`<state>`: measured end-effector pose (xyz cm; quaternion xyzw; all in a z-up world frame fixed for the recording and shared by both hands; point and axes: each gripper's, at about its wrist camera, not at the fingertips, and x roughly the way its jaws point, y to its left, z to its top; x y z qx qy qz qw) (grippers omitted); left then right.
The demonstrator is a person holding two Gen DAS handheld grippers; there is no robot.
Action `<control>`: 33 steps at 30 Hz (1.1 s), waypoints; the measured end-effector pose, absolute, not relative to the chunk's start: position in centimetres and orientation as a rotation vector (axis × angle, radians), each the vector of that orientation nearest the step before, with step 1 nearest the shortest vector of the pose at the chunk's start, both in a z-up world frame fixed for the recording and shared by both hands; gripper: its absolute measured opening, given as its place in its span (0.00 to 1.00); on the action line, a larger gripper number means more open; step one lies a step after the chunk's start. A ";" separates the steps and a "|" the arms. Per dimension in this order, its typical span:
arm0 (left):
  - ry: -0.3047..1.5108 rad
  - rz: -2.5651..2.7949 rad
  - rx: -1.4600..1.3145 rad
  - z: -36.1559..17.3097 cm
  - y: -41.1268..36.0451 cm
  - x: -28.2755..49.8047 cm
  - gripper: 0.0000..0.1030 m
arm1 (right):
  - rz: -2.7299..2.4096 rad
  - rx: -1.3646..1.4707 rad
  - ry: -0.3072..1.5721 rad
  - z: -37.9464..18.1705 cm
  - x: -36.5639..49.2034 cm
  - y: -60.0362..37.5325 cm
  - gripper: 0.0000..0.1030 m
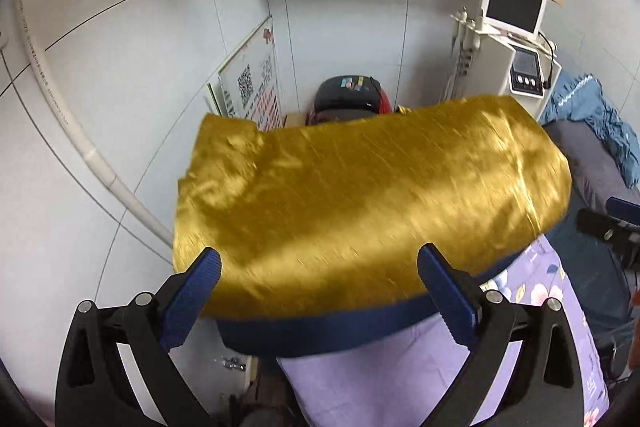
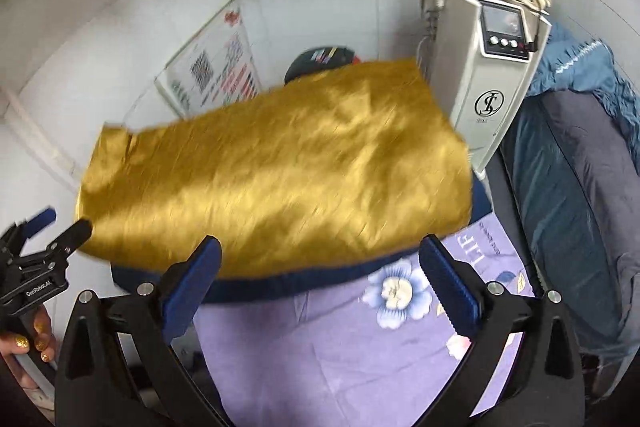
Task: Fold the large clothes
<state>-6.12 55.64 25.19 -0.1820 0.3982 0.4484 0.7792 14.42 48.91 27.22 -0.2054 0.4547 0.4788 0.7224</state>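
I had both claws spread wide and gripping nothing. From the left wrist view, the left claw (image 1: 318, 277) hung over the near edge of the gold satin garment (image 1: 360, 195), its blue pads (image 1: 202, 291) clear of the cloth. The right claw (image 2: 320, 273) stood the same way in its own view, pads (image 2: 448, 283) apart with only the near hem and the bedsheet showing between them.

The garment lay folded into a broad slab on a dark blue layer (image 1: 320, 327), whose edge showed as a band along the near side; whether that band was lining or a separate piece I could not tell. All of it rested on the lilac floral sheet (image 2: 360, 347) of the bed. At the far left corner a small notch (image 1: 256, 129) broke the outline.

I judged the step in hand to be letting go after a fold and lining up for the next one. To do it well, I wanted both claws lifted clear so no pad snagged the slippery satin. I reckoned satin would slide easily, so the next pinch should take every layer at the edge together, with both claws level and moving at one pace.
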 end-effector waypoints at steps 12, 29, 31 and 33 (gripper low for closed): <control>0.957 0.980 -0.394 23.5 53.6 -5.3 0.94 | 0.992 -0.635 0.941 25.8 9.7 48.9 0.95; 0.989 1.012 -0.419 22.2 54.8 -6.5 0.94 | 0.957 -0.620 0.992 24.4 9.5 49.1 0.95; 0.991 1.017 -0.409 22.2 54.8 -6.4 0.94 | 0.955 -0.621 0.990 24.3 9.5 49.2 0.95; 0.989 1.016 -0.408 22.2 54.8 -6.5 0.94 | 0.956 -0.617 0.993 24.3 9.5 49.2 0.95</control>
